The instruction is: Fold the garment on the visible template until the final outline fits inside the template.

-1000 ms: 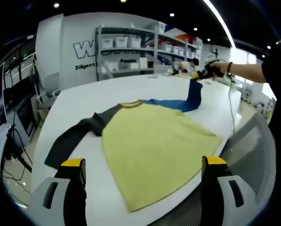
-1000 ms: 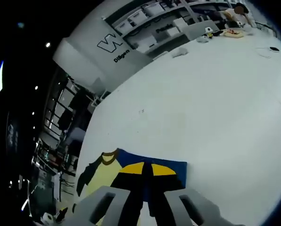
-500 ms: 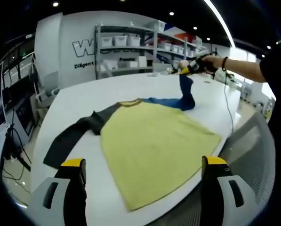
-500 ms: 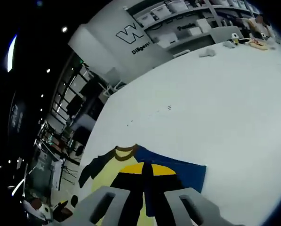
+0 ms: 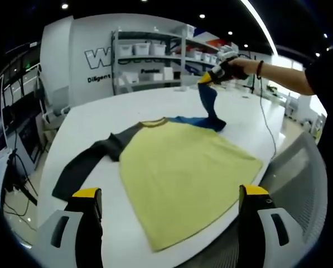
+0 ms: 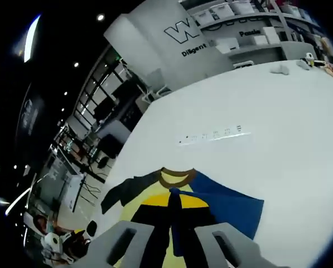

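A yellow long-sleeved shirt [image 5: 183,176] lies flat on the white table [image 5: 99,120], body spread toward the near edge, brown collar [image 5: 154,122] pointing away. Its dark grey sleeve [image 5: 85,162] stretches out along the table. The blue sleeve [image 5: 211,109] is lifted off the table, its cuff clamped between the closed jaws of the right hand-held gripper [image 5: 210,78], held in a person's hand [image 5: 239,67]. In the right gripper view that hand-held gripper [image 6: 172,209] pinches the blue sleeve [image 6: 227,204] above the collar [image 6: 176,177]. The left hand-held gripper [image 5: 166,201] hangs over the near table edge, jaws spread wide and holding nothing. Shelves with white bins [image 5: 155,58] stand behind the table.
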A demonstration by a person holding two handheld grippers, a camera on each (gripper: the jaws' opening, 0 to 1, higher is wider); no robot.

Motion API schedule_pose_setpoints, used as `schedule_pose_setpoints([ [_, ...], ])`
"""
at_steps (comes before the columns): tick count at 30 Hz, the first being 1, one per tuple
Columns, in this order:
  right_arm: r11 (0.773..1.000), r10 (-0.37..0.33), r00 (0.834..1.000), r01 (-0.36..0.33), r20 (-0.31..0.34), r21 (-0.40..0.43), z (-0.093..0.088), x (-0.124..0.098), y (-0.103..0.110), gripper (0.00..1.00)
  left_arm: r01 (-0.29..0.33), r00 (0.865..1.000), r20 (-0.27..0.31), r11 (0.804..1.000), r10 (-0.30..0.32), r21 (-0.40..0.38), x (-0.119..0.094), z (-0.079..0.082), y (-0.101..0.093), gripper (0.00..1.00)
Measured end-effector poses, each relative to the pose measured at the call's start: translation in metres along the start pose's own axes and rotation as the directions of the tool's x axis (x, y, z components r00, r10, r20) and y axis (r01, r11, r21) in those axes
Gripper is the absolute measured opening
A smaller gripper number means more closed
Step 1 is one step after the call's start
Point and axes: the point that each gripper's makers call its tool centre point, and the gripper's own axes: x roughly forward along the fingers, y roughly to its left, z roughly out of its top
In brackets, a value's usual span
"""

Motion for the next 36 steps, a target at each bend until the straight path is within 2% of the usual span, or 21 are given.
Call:
schedule_pose_setpoints([
  [3,1.0,0.028,1.0,-0.028,-0.009,-0.001,0.002,0.012,0.017,0.0,0.01,1.0,0.0,1.0,-0.01,0.002,0.001,0.001,-0.004,0.99],
  [12,0.995,0.075,0.996,-0.078,-0.05,-0.06,-0.014,0.042,0.074,0.0,0.02,1.0,-0.014,1.0,-0.02,0.0,0.004,-0.002,-0.005,0.99],
  [17,0.987,0.07,0.995,-0.08,-0.07,-0.139,-0.022,0.056,0.097,0.0,0.016,1.0,-0.014,1.0,-0.016,-0.004,0.004,0.0,-0.003,0.99],
  [21,0.982,0.098,0.992,-0.11,-0.084,-0.153,-0.026,0.066,0.115,0.0,0.013,1.0,-0.015,1.0,-0.013,-0.004,0.003,-0.001,-0.003,0.99],
  [29,0.973,0.1,0.989,-0.12,-0.106,-0.199,-0.041,0.085,0.139,0.0,0.012,1.0,-0.02,1.0,-0.012,-0.007,0.002,-0.004,-0.002,0.99],
  [36,0.967,0.083,0.989,-0.11,-0.123,-0.231,-0.052,0.105,0.151,0.0,0.011,1.0,-0.025,1.0,-0.011,-0.008,0.002,-0.006,0.0,0.99],
])
